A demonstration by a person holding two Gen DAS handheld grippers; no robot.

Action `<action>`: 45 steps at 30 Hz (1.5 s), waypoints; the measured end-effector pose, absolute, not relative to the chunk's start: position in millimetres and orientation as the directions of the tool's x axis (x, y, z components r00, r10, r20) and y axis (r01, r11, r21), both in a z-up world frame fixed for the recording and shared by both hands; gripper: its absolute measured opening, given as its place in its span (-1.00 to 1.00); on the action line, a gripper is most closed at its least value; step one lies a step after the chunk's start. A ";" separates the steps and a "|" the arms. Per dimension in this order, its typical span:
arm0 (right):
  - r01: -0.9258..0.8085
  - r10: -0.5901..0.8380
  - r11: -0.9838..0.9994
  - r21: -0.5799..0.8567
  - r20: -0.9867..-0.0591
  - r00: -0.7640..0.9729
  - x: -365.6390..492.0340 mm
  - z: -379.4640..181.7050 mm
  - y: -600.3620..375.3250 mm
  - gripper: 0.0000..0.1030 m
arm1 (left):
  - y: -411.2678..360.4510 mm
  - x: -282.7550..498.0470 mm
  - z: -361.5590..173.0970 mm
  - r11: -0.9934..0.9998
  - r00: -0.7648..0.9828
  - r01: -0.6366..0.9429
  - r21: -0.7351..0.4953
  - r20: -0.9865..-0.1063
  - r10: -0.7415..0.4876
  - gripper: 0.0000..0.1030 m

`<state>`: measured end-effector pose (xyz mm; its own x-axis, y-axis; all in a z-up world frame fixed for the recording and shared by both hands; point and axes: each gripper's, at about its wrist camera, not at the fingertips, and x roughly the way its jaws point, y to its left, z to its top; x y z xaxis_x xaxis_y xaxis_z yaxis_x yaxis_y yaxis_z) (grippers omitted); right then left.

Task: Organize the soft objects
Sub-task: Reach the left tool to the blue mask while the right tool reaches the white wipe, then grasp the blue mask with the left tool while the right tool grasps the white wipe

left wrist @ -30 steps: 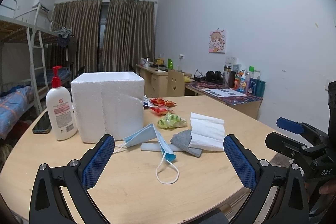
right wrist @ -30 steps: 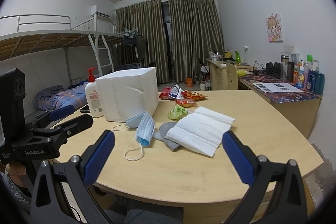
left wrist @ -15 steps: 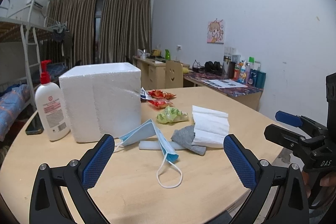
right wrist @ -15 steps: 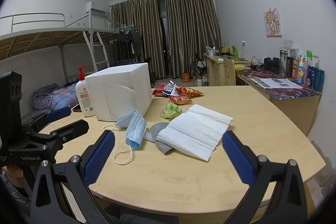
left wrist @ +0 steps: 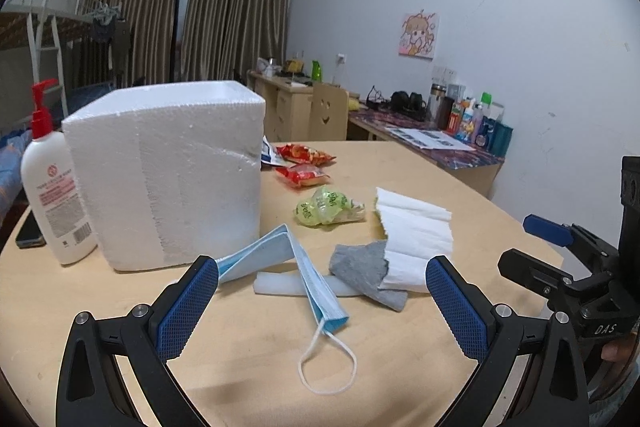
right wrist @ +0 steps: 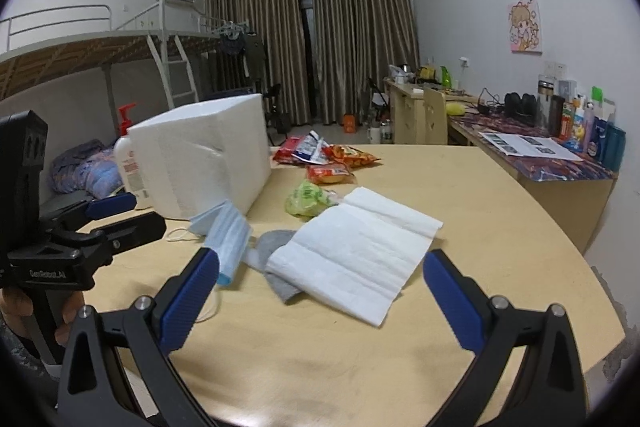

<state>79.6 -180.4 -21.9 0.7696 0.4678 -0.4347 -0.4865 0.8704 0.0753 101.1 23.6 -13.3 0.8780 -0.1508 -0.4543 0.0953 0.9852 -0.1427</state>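
Observation:
On the round wooden table (left wrist: 248, 359) lies a blue face mask (left wrist: 308, 279) with a white ear loop, over a pale foam strip (left wrist: 280, 285). Beside it a grey cloth (left wrist: 366, 267) is partly covered by a white folded paper towel (left wrist: 414, 241). The right wrist view shows the mask (right wrist: 228, 239), grey cloth (right wrist: 276, 241) and towel (right wrist: 356, 251) too. My left gripper (left wrist: 320, 301) is open just short of the mask, holding nothing. My right gripper (right wrist: 320, 299) is open before the towel, also holding nothing. A white foam box (left wrist: 168, 175) stands behind the mask.
A lotion pump bottle (left wrist: 52, 187) and a phone (left wrist: 30, 233) sit left of the box. A green crumpled bag (left wrist: 326, 207) and red snack packets (left wrist: 304, 167) lie behind the towel. The right gripper (left wrist: 560, 267) shows in the left view, near the table's edge. A desk (right wrist: 540, 163) with bottles lines the right wall.
Both grippers have moved forward toward the pile on the table; the mask, cloth and towel now look larger and closer. Both stay open. Nothing on the table has moved.

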 end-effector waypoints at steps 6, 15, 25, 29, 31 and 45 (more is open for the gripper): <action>-0.470 0.444 0.880 0.070 -0.476 0.759 103.4 -27.9 -179.3 1.00 | 26.1 130.6 -18.5 0.986 0.856 0.080 -0.144 -0.497 -0.142 1.00; -0.466 0.434 0.881 0.075 -0.517 0.737 127.5 -32.4 -177.5 1.00 | 33.8 172.2 -29.7 0.989 0.816 0.073 -0.131 -0.563 -0.135 1.00; -0.485 0.442 0.871 0.078 -0.553 0.706 147.8 -35.8 -171.1 0.99 | 42.7 203.7 -54.2 0.980 0.735 0.059 -0.190 -0.656 -0.171 0.68; -0.493 0.450 0.866 0.083 -0.556 0.698 151.7 -36.6 -170.6 0.99 | 41.3 214.0 -60.9 0.981 0.710 0.053 -0.187 -0.684 -0.168 0.50; -0.493 0.448 0.866 0.079 -0.561 0.696 153.4 -38.4 -169.0 0.99 | 41.9 218.0 -63.0 0.982 0.705 0.045 -0.184 -0.691 -0.162 0.44; -0.486 0.435 0.871 0.075 -0.575 0.693 160.2 -40.9 -172.3 0.99 | 36.5 232.2 -81.9 0.991 0.644 0.039 -0.128 -0.755 -0.123 -0.40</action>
<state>160.2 -172.3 -40.9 0.6926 0.4355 -0.5751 -0.4855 0.8710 0.0749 232.2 36.5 -81.9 0.6442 -0.1229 -0.7549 0.0390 0.9910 -0.1280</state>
